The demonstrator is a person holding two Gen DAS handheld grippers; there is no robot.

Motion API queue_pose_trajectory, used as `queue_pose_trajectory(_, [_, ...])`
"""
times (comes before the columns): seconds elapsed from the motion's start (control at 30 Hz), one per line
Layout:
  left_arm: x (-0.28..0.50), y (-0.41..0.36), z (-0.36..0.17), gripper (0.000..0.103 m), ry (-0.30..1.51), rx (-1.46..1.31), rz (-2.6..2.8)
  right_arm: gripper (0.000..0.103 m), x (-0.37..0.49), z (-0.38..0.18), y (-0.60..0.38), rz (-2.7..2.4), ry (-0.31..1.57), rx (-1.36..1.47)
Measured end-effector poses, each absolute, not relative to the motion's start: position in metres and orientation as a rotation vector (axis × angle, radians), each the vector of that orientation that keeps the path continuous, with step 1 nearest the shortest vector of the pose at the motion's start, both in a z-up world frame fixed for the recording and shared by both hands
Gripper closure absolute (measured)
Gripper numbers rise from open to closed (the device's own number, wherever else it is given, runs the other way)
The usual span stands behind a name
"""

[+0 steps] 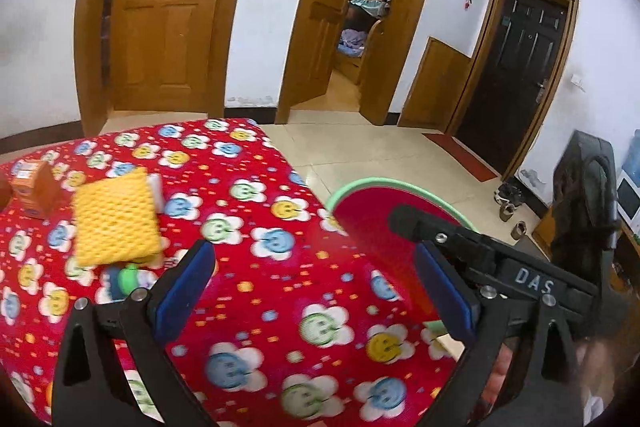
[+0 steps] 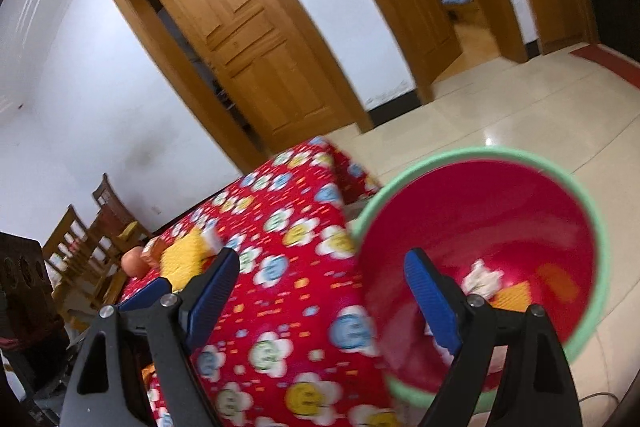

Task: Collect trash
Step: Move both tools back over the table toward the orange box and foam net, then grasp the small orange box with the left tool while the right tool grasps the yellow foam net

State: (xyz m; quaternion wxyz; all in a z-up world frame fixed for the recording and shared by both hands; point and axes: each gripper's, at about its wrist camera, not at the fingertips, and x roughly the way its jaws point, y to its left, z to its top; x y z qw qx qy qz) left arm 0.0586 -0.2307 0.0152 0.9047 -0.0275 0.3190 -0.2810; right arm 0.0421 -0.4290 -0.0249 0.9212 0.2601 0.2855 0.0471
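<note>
A red bin with a green rim stands on the floor beside the table; crumpled white paper and a yellow piece lie inside. It also shows in the left wrist view. My right gripper is open and empty, over the table edge and the bin. My left gripper is open and empty above the red flowered tablecloth. On the cloth lie a yellow sponge, an orange carton and a small green-capped item. The right gripper's body crosses the left view.
Wooden doors and an open doorway are behind the table. A dark door is at right. Wooden chairs stand left of the table. Tiled floor lies beyond the bin.
</note>
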Motion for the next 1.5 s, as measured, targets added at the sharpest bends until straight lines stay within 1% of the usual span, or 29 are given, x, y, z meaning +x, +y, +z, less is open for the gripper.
queue_pose_trajectory(0.2, [0.072,-0.199,0.015,0.005,0.681,-0.072,-0.513,0.017,0.062,-0.018,-0.393,0.123,0.583,0.45])
queue_pose_trajectory(0.43, [0.085,-0.152,0.024,0.005,0.642,-0.039,-0.428,0.017,0.087,-0.011,-0.352,0.212,0.594,0.419])
queue_pose_trajectory(0.67, [0.131,-0.083,0.021,0.005,0.645,-0.088,-0.277,0.017,0.111,-0.005,-0.311,0.264,0.617,0.394])
queue_pose_trajectory(0.8, [0.176,-0.054,-0.002,0.005,0.678,-0.066,-0.138,0.017,0.127,-0.005,-0.297,0.27,0.636,0.422])
queue_pose_trajectory(0.97, [0.224,-0.031,-0.048,0.005,0.816,-0.087,-0.033,0.017,0.131,-0.023,-0.292,0.31,0.651,0.473])
queue_pose_trajectory(1.03, [0.236,-0.022,-0.06,0.006,0.894,-0.152,-0.046,0.016,0.128,-0.027,-0.294,0.311,0.642,0.46])
queue_pose_trajectory(1.17, [0.234,-0.012,-0.06,0.007,0.86,-0.221,-0.059,0.016,0.132,-0.031,-0.301,0.313,0.629,0.471])
queue_pose_trajectory(1.27, [0.235,-0.009,-0.063,0.017,0.864,-0.243,-0.063,0.016,0.136,-0.035,-0.303,0.293,0.618,0.492])
queue_pose_trajectory(1.33, [0.234,-0.009,-0.062,0.035,0.854,-0.239,-0.055,0.016,0.136,-0.037,-0.299,0.288,0.619,0.487])
queue_pose_trajectory(1.37, [0.234,-0.009,-0.061,0.039,0.853,-0.234,-0.051,0.016,0.136,-0.036,-0.296,0.282,0.618,0.467])
queue_pose_trajectory(1.4, [0.233,-0.01,-0.061,0.046,0.854,-0.229,-0.052,0.016,0.136,-0.036,-0.293,0.276,0.615,0.446])
queue_pose_trajectory(1.43, [0.233,-0.011,-0.06,0.05,0.854,-0.226,-0.06,0.016,0.134,-0.035,-0.29,0.267,0.606,0.416])
queue_pose_trajectory(1.5, [0.233,-0.014,-0.059,0.051,0.844,-0.226,-0.074,0.016,0.132,-0.032,-0.286,0.267,0.591,0.39])
